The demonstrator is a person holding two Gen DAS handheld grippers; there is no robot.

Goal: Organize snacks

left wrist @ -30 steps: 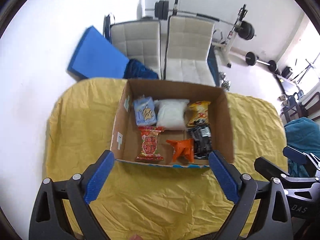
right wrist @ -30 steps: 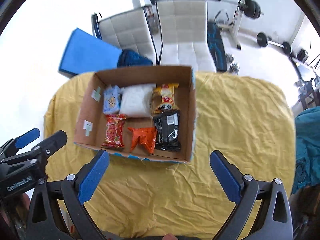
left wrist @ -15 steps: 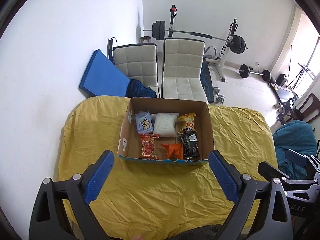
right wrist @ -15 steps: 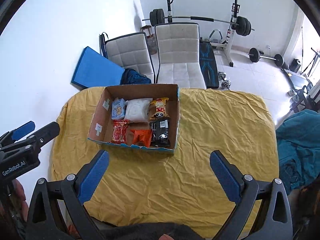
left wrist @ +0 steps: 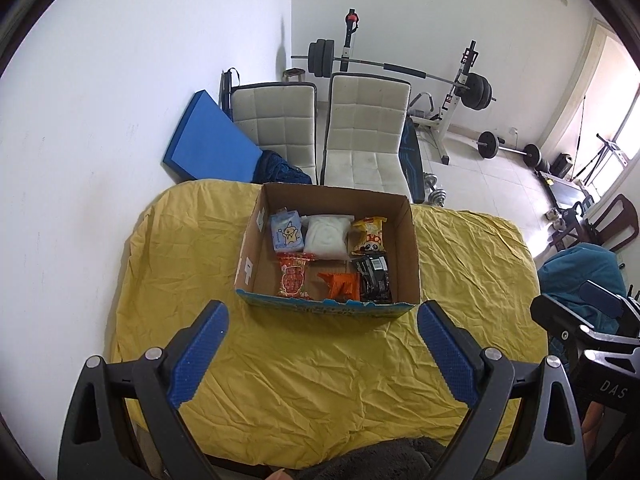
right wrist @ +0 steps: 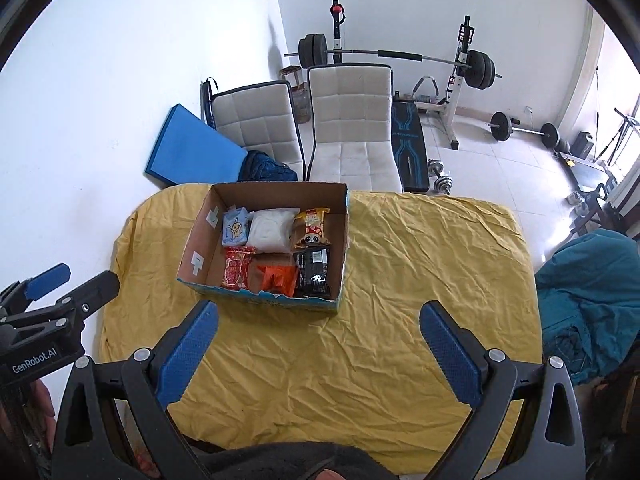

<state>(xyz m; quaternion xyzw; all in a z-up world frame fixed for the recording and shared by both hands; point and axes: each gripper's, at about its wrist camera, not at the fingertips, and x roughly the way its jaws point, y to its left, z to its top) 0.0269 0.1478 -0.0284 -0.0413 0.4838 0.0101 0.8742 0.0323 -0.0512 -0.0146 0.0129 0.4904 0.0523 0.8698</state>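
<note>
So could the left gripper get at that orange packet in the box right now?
Probably yes: the left gripper is open, the cardboard box has no lid, and the orange packet lies uncovered near the front wall.

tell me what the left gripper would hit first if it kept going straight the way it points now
Probably the yellow tablecloth just short of the cardboard box; the open left gripper aims there, though depth is hard to judge.

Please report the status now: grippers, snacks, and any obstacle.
Left gripper open, empty. Right gripper open, empty. Six snack packs inside cardboard box on yellow cloth. Nothing in the way.
</note>
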